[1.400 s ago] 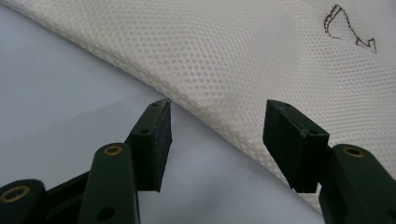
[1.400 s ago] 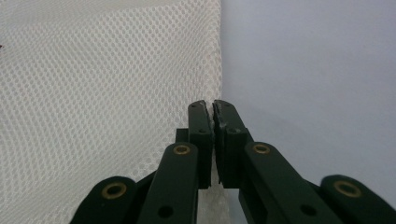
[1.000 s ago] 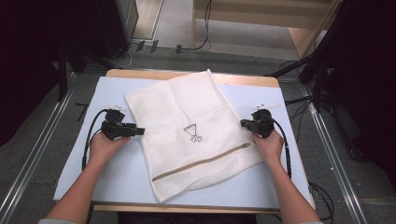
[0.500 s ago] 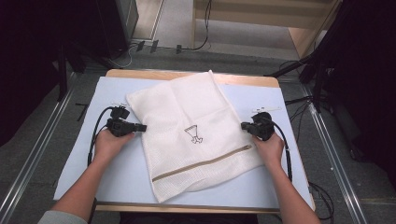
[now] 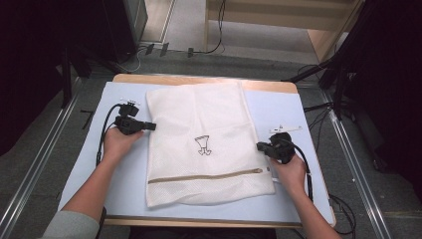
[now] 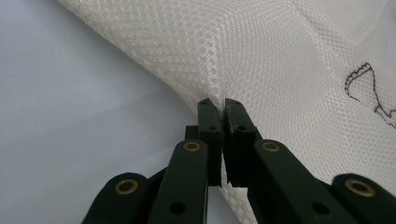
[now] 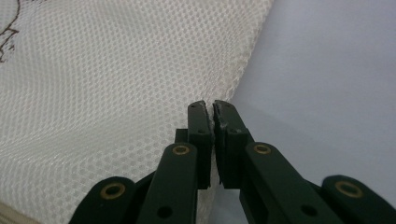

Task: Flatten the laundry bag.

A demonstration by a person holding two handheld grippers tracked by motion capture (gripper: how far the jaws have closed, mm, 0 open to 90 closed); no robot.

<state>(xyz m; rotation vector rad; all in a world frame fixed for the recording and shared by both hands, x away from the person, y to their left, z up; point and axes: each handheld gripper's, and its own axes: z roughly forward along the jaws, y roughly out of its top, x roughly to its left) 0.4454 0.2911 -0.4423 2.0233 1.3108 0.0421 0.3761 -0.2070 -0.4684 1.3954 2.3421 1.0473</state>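
With each hand-held gripper, left and right, clamped on a thin edge of the mesh laundry bag ahead, uneven pulling could slip the mesh free.

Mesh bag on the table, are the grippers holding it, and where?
Yes. The left gripper pinches the mesh bag at its left edge, the right gripper at its right edge.

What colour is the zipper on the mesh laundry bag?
Tan zipper on the white mesh laundry bag; high view.
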